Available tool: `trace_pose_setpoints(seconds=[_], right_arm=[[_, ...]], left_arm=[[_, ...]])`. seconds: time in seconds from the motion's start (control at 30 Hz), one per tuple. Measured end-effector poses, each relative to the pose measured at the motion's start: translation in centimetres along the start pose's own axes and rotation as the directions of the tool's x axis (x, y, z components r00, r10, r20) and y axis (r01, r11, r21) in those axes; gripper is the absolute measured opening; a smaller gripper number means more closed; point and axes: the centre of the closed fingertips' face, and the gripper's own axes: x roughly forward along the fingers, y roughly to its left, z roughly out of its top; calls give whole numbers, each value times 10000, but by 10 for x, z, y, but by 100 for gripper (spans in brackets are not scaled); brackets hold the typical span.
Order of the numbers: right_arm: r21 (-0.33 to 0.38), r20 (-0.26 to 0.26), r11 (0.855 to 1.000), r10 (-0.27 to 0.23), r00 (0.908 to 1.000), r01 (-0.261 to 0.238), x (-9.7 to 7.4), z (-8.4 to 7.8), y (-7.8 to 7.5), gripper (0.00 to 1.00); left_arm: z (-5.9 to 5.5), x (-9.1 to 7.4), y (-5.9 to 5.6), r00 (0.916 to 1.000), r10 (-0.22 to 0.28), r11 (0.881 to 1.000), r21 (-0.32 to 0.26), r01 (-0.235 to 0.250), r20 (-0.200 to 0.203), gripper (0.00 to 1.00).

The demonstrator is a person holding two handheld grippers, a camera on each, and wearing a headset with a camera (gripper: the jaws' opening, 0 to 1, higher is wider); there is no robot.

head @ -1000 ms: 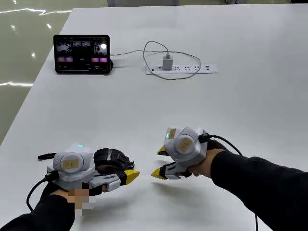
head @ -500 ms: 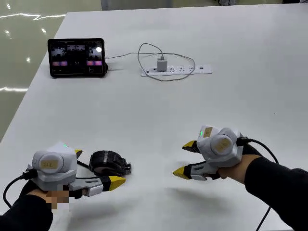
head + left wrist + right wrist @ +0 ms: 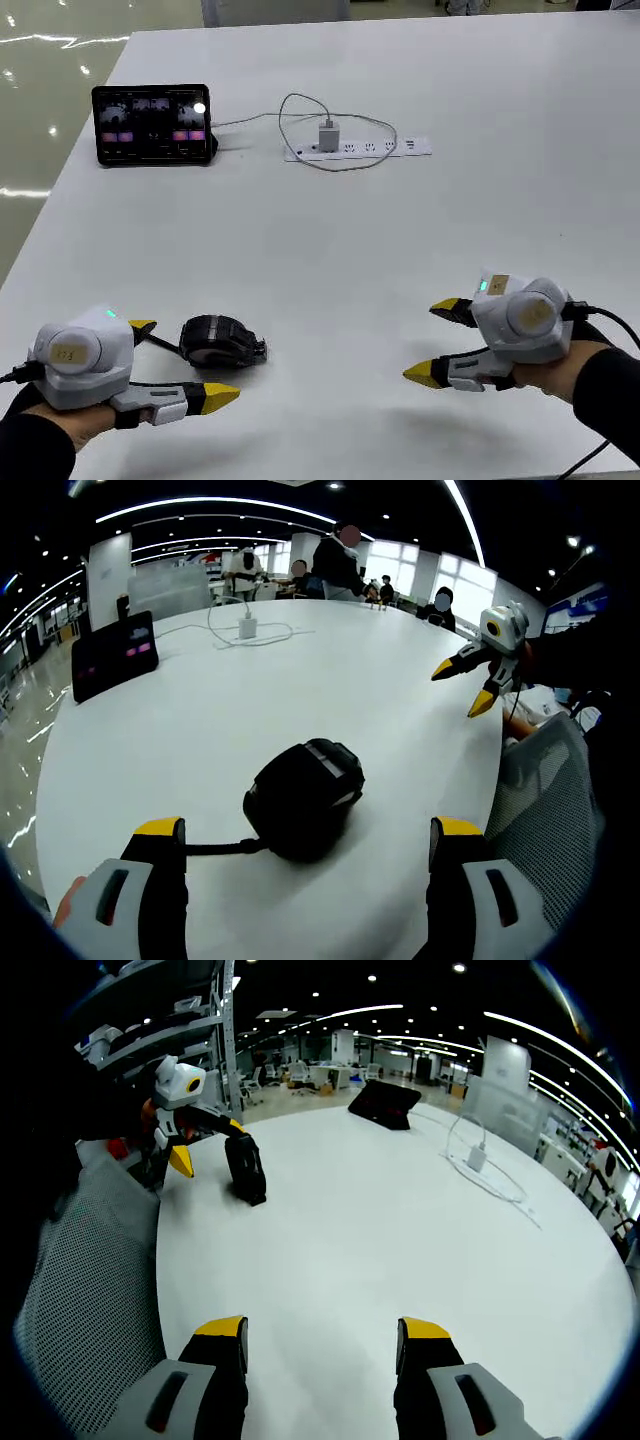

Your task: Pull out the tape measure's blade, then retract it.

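The left gripper (image 3: 185, 360) has its yellow-tipped jaws spread wide, and nothing is clamped between them. In the gap, slightly forward of the tips, lies the black rounded tape measure (image 3: 218, 340) on the white tabletop (image 3: 330, 250). In the left gripper view the same gripper (image 3: 307, 830) frames the tape measure (image 3: 305, 795), whose thin black wrist strap (image 3: 215, 848) runs back toward one jaw tip; whether it touches the tip cannot be told.

The right gripper (image 3: 432, 339) is well apart from the left one, its jaws also parted and empty above bare table. From its own view, the right gripper (image 3: 321, 1328) points across the surface toward the tape measure (image 3: 247, 1170), which sits far ahead by the other gripper.

Far beyond both grippers stand a black tablet with a lit screen (image 3: 152, 124) and a white power strip (image 3: 365, 148) carrying a white charger with a looped cable (image 3: 329, 134).
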Motion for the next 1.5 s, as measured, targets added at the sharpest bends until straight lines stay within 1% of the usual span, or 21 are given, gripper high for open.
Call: trace_pose_setpoints(seconds=[0.07,0.13,0.23,0.33,0.47,0.5,0.57,0.67,0.77,0.83,0.93,1.0,1.1,1.17,1.23,1.3,1.33,1.5], right_arm=[[130,37,9999,-24,10000,24,-5,-5,-3,61],[215,64,9997,-106,9999,104,-13,-10,-6,65],[303,40,9994,-185,9998,183,-24,-19,-12,70],[511,53,9980,-364,9993,360,-35,-26,-20,75],[805,12,9958,-446,9990,444,-46,-37,-24,85],[902,49,9948,-489,9988,482,-50,-39,-26,87],[986,131,9938,-535,9985,520,-53,-43,-27,93],[925,114,9948,-441,9990,428,-61,-51,-24,99],[841,74,9955,-450,9990,442,-68,-57,-25,99],[803,207,9952,-574,9981,555,-73,-57,-28,99],[946,129,9932,-696,9975,681,-80,-60,-30,99],[999,234,9923,-757,9969,730,-83,-60,-30,99],[1020,153,9919,-778,9969,759,-85,-64,-29,99],[1029,102,9919,-757,9971,743,-85,-66,-28,99],[1035,82,9918,-763,9971,750,-85,-67,-27,99],[1046,91,9917,-758,9971,745,-85,-66,-26,99],[1079,114,9916,-733,9972,716,-85,-66,-25,99],[1032,77,9925,-673,9977,661,-84,-67,-24,99]], left_arm=[[1,-3,1,10000,-45,10000,-8,45,22,99],[0,-7,4,10000,12,10000,59,-12,66,99],[-3,-12,8,10000,-2,10000,-27,3,45,99],[-8,-19,12,9999,69,10000,-3,-69,-102,99],[-12,-28,20,9997,185,9998,-69,-186,-150,99],[-13,-31,23,9995,286,9996,-40,-286,-159,99],[-14,-34,26,9993,328,9994,-87,-330,-163,99],[-15,-39,28,9990,399,9991,-108,-401,-203,99],[-18,-40,28,9988,410,9992,-4,-410,-275,99],[-20,-42,29,9988,376,9993,0,-376,-302,99],[-22,-43,30,9986,415,9991,17,-414,-338,99],[-23,-44,31,9985,429,9991,23,-428,-351,99],[-22,-45,32,9984,425,9991,69,-423,-360,99],[-21,-46,30,9989,326,9994,132,-322,-350,99],[-21,-46,30,9987,344,9991,242,-335,-372,99],[-22,-46,29,9989,262,9995,207,-254,-402,99],[-21,-46,30,9988,316,9991,300,-305,-369,99],[-21,-47,31,9986,359,9990,296,-348,-381,99]])
